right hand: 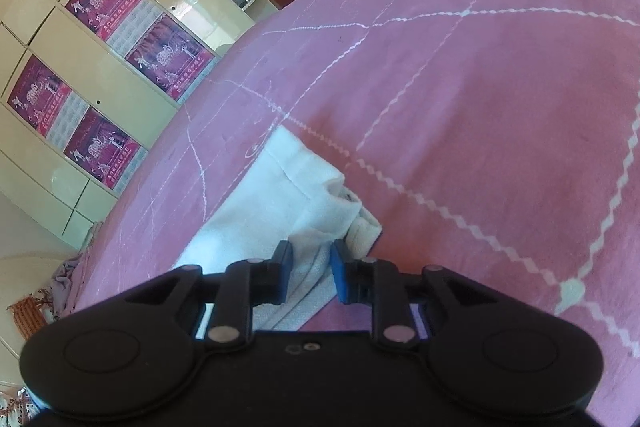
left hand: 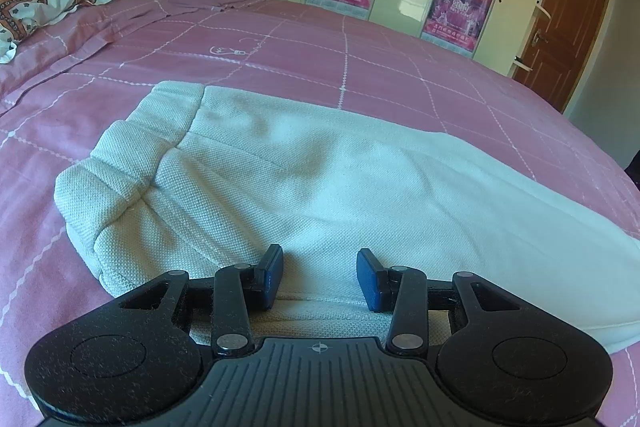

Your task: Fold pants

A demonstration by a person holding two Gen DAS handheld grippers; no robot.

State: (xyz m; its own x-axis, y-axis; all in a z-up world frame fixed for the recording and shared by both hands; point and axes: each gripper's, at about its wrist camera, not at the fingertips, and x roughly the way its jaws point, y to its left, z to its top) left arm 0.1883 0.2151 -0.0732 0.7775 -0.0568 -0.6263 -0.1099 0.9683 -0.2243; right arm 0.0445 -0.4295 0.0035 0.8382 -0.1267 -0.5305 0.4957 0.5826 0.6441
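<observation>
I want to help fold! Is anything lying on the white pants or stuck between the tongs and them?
Nothing visible is in the way. The white knitted pants lie bare on the pink checked bedsheet. The left tongs hover right over them; the right tongs already straddle the hem.

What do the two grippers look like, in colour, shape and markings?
Both are black plastic. The left gripper has two round discs, linkage arms with silver rivets, a ribbed centre plate with a small crosshair mark, and dark blue pads. The right gripper has the same build, but a smooth centre plate and brighter blue pads. No cables or sleeves show.
</observation>
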